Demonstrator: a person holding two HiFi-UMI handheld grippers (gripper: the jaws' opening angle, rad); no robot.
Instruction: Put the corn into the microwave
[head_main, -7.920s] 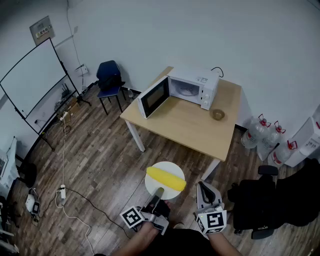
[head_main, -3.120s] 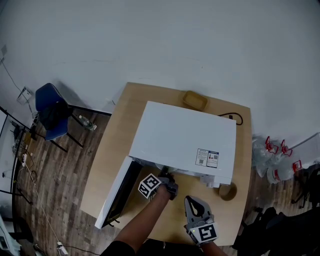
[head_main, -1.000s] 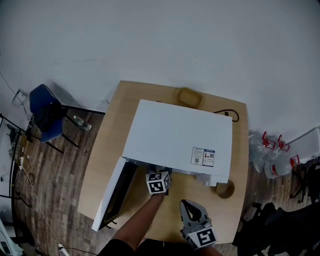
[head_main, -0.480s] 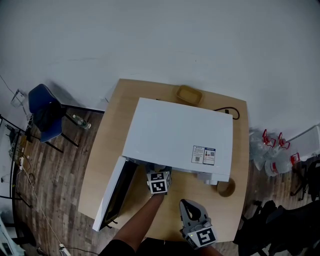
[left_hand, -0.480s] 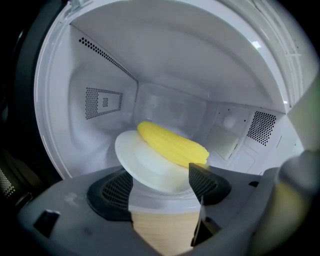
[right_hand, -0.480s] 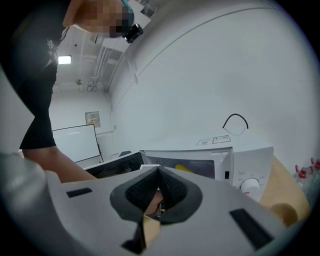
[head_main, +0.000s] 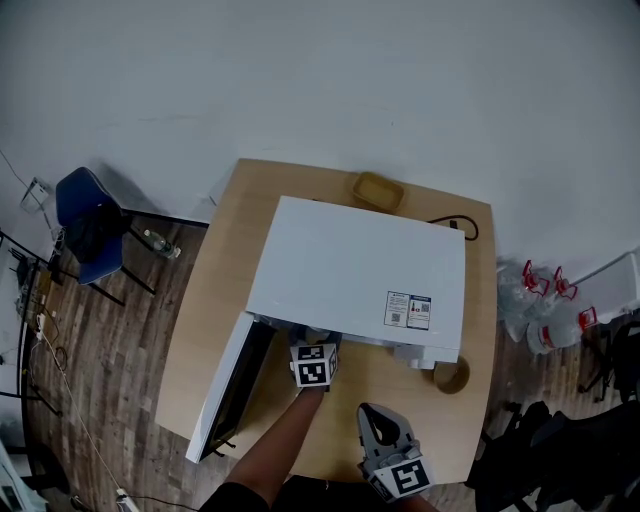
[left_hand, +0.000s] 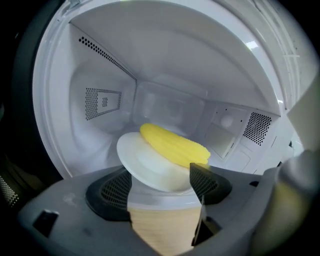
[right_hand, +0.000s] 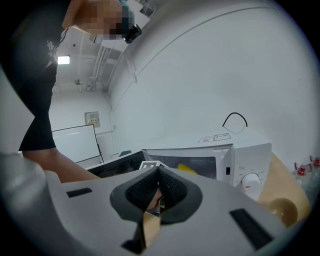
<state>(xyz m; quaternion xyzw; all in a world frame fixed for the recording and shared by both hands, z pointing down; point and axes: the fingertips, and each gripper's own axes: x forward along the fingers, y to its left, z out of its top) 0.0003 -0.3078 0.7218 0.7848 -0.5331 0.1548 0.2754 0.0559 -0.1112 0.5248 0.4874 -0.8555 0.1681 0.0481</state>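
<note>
Seen from the head view, we find that the microwave (head_main: 350, 265) top hides its own cavity, the corn (left_hand: 172, 145), the plate (left_hand: 142, 165) and the left gripper (head_main: 318, 342) tips. Print on the label (head_main: 408, 311) atop the microwave is too small to read. Inside the microwave, the plate's near rim sits behind the gripper's pads (left_hand: 207, 182).

Head view looks down on the microwave (head_main: 358, 275); left gripper view's close inside its cavity, right gripper view faces its front.

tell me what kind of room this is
Likely an office or meeting room rather than a kitchen: a microwave sits on a plain wooden table, with a blue chair and a whiteboard nearby.
</note>
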